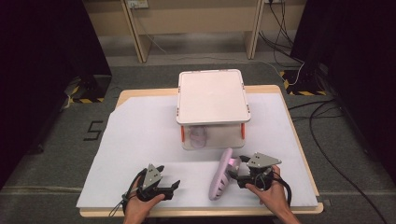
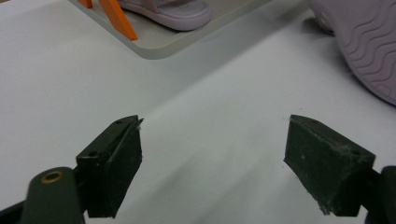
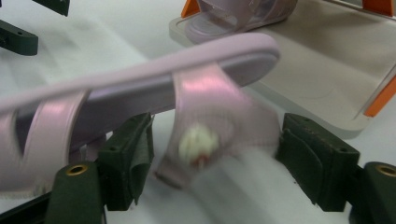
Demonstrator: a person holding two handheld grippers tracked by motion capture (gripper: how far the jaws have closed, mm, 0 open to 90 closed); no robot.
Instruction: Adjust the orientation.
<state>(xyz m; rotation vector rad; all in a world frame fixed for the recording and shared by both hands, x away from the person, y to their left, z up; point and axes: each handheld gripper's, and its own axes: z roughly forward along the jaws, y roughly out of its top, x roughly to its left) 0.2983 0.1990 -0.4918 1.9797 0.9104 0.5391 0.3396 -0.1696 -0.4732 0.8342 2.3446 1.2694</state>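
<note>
Looking down from the high view, a white sheet (image 1: 140,140) covers the table, and a two-level white rack (image 1: 212,95) stands at its far middle with a lilac sandal (image 1: 198,135) on the lower shelf between orange posts. Nearer the person, a second lilac sandal (image 1: 221,175) stands on its edge just left of the right gripper (image 1: 239,173), while the left gripper (image 1: 169,185) sits apart near the sheet's front edge, each held in a hand. In the left gripper view, the jaws are spread wide over bare sheet with nothing between them; the rack's lower shelf (image 2: 163,44) lies ahead, and the ribbed sole of the second sandal (image 2: 369,51) shows at upper right. In the right gripper view, the jaws stand parted on either side of the blurred strap (image 3: 205,121) of the tilted sandal, released rather than clamped, and the rack's shelf (image 3: 308,70) lies beyond.
</note>
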